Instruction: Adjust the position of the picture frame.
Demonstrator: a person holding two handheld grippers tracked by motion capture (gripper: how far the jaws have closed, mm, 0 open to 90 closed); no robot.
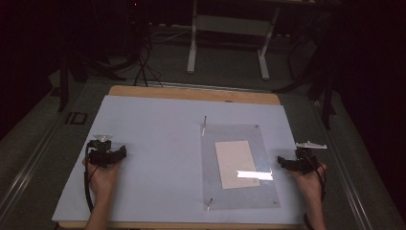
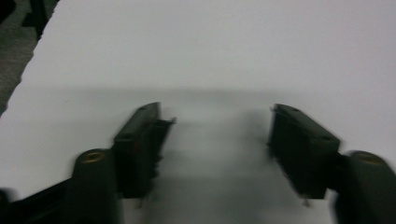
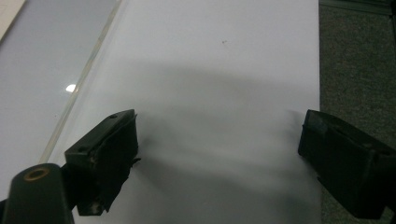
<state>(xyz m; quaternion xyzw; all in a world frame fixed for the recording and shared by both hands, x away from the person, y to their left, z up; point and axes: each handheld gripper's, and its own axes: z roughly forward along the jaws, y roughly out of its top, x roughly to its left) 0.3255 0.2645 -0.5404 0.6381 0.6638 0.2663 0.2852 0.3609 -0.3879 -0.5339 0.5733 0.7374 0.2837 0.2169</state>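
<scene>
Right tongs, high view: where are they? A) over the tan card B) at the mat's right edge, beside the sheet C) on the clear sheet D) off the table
B: the right tongs sit open at the mat's right edge, apart from the clear sheet.

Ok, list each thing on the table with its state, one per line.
left gripper: open, holding nothing, over bare mat
right gripper: open, holding nothing, at the mat's right edge
clear sheet: lying flat on the blue mat
beige card: flat at the clear sheet, untouched
</scene>
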